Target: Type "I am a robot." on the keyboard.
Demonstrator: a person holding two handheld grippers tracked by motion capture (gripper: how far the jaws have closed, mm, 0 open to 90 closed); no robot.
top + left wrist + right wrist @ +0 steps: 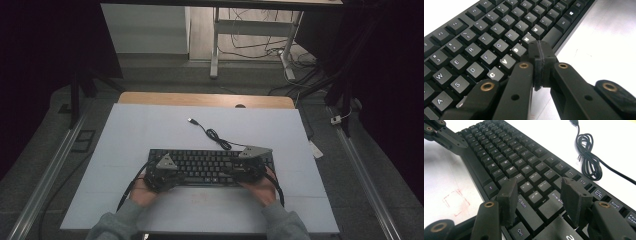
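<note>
Keyboard [210, 166] near front edge of tabletop [150, 125]; left tongs [539, 53] closed, tips over space bar; right tongs [539, 195] spread above Shift/Enter; likely key-pressing step; next: lower gently onto one key

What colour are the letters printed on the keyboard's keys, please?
White on black keys of the keyboard, clearest in the left gripper view.
</note>
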